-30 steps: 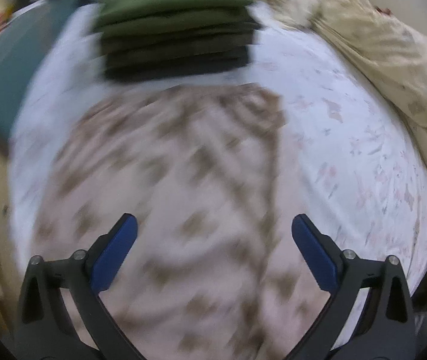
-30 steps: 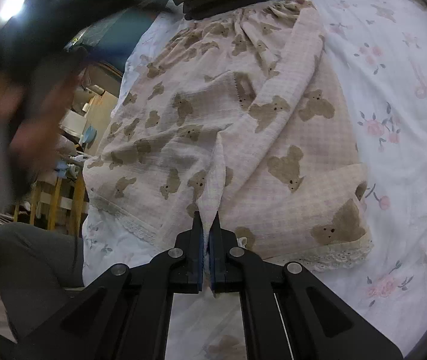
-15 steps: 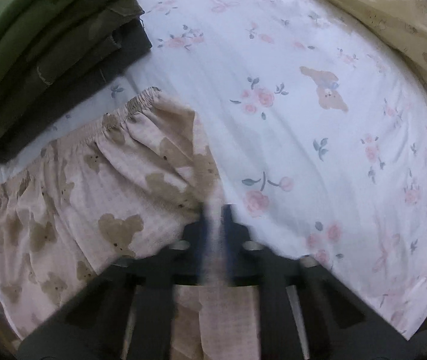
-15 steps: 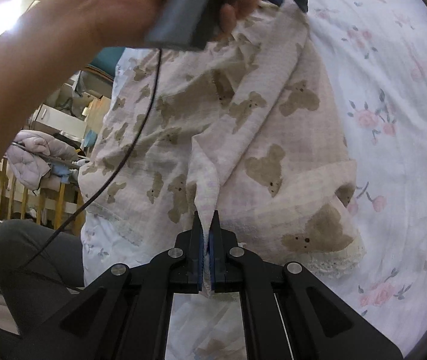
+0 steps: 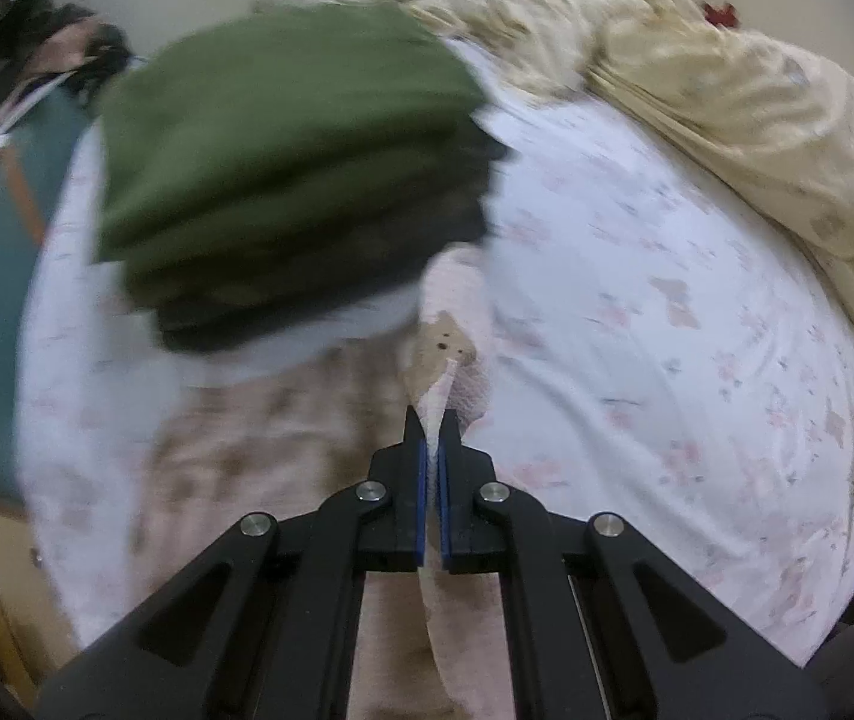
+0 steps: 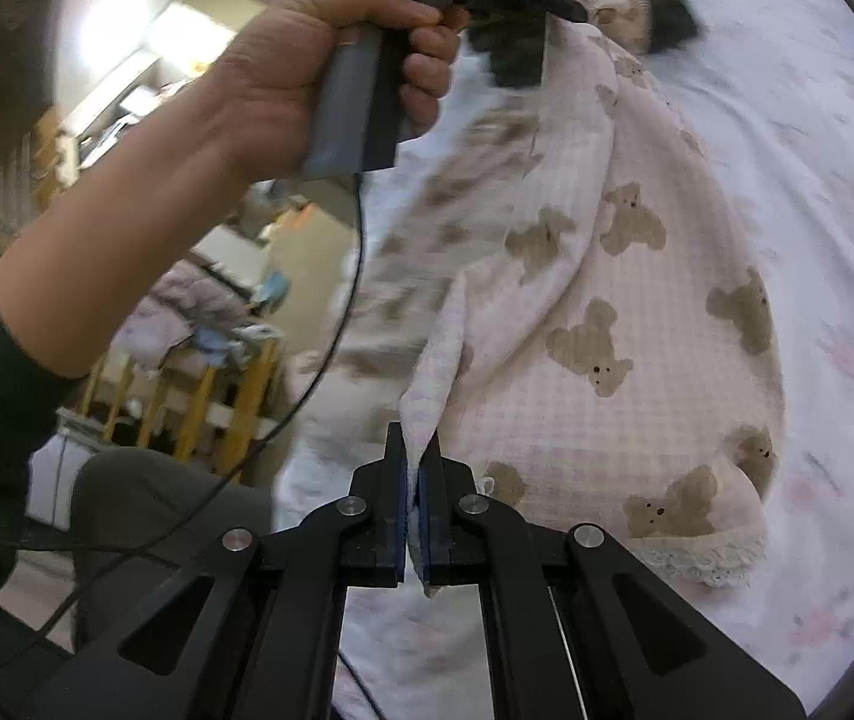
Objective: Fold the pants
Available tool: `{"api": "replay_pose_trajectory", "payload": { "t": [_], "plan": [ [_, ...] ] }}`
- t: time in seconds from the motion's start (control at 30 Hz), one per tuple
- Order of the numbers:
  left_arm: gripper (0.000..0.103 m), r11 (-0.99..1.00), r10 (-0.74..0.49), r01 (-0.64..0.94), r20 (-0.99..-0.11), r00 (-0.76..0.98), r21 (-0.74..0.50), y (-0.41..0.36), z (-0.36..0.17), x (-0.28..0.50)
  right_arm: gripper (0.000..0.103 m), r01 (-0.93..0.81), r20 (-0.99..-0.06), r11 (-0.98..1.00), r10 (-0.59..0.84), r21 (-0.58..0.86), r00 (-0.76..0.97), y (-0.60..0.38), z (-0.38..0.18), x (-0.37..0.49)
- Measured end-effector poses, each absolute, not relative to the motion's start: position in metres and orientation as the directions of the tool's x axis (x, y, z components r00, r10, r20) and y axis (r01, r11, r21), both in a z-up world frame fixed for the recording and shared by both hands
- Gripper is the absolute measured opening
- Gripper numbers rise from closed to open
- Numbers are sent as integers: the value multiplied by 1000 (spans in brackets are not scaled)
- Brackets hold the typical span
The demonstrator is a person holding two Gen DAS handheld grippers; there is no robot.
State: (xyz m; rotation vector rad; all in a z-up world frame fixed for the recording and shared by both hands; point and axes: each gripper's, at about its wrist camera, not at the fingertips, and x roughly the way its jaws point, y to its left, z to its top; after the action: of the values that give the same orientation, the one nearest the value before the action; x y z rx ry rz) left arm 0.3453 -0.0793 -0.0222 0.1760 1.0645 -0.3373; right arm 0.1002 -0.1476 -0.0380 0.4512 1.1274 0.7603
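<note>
Both claws are clenched on the pants — left claw far end, right claw near hem, long axis between them.

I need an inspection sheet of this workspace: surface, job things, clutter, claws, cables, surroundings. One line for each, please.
Surface: bed sheet, white with a flower print.
Job's things: bear-print pants, pink check, lace hem, partly lifted off the sheet.
Clutter: stack of folded green clothes at the pants' far end; cream blanket bunched at the bed edge.
Claws: left claw shut on a pants edge; right claw shut on another edge.
Cables: black cable hanging from the left hand.
Surroundings: wooden frame with bundled cloth beside the bed.
</note>
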Motion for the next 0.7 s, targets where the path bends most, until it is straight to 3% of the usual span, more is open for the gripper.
{"api": "replay_pose_trajectory", "payload": {
  "t": [0.2, 0.33, 0.53, 0.57, 0.6, 0.67, 0.7],
  "plan": [
    [1, 956, -66, 287, -912, 405, 58, 0, -36, 369, 2, -417, -607, 605, 781, 678, 147, -59, -24, 121],
    [2, 963, 23, 247, -946, 324, 108, 42, -86, 384, 2, -444, -614, 586, 784, 678, 96, -12, -37, 135],
    [8, 982, 22, 168, -943, 332, 82, 79, -115, 394, 2, -427, -666, 619, 744, 659, 51, 15, -59, 140],
    [24, 986, 14, 150, -945, 326, 67, 84, -115, 394, 2, -422, -670, 624, 740, 658, 50, 18, -61, 141],
    [53, 991, -9, 133, -949, 315, 35, 90, -114, 393, 2, -415, -672, 627, 739, 659, 50, 17, -61, 142],
    [82, 994, -54, 112, -942, 332, -18, 106, -101, 384, 2, -407, -678, 635, 733, 656, 50, 15, -62, 144],
    [85, 994, -64, 108, -929, 365, -27, 116, -89, 375, 2, -407, -682, 638, 730, 654, 48, 19, -63, 145]
  ]
}}
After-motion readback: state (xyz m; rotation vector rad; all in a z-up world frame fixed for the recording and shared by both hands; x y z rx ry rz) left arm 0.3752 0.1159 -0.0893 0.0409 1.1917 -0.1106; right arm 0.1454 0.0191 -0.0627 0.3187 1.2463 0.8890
